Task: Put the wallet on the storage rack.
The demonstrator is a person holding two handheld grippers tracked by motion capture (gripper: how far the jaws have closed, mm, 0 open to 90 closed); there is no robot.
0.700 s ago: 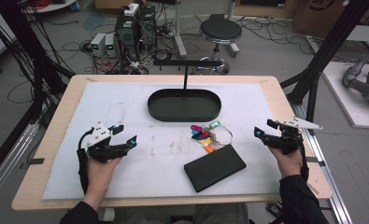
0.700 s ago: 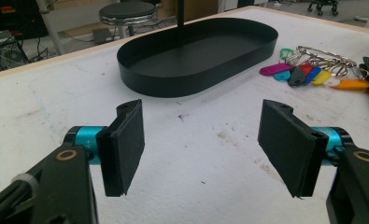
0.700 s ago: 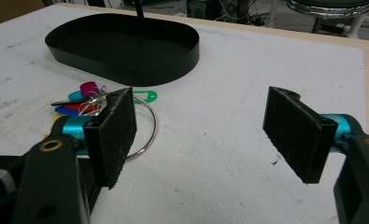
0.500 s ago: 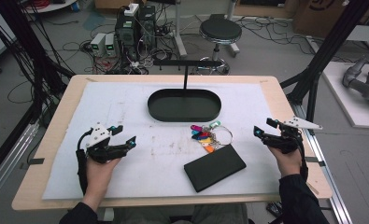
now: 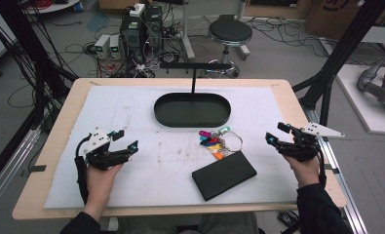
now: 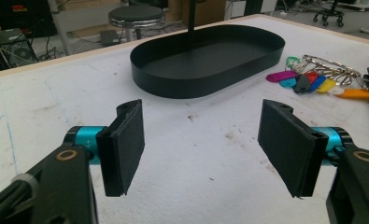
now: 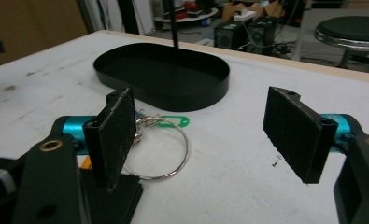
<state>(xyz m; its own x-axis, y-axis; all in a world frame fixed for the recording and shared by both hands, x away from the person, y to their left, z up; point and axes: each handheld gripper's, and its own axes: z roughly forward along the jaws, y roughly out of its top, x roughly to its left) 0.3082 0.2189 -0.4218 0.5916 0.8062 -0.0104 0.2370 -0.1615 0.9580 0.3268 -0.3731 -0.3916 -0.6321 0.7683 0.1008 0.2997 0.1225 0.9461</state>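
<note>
step: both hands are idling, nothing picked up
claws: left gripper (image 5: pixel 124 140) and right gripper (image 5: pixel 276 134) are gaping wide, holding nothing
next: keys (image 5: pixel 215 142) are sitting at 6 o'clock of tray (image 5: pixel 192 120), probably calling for a pinch

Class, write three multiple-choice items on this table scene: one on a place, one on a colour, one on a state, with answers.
1. Where does the key bunch lie?
A. in the tray
B. between the tray and the black case
C. on the case

2. What colour is the tray?
A. black
B. white
C. red

3. How is the left gripper?
A. shut on keys
B. shut, empty
C. open, empty

Answers: B, the keys rest on the mat between both; A, its walls and floor are black; C, the jaws stand apart over bare mat.
</note>
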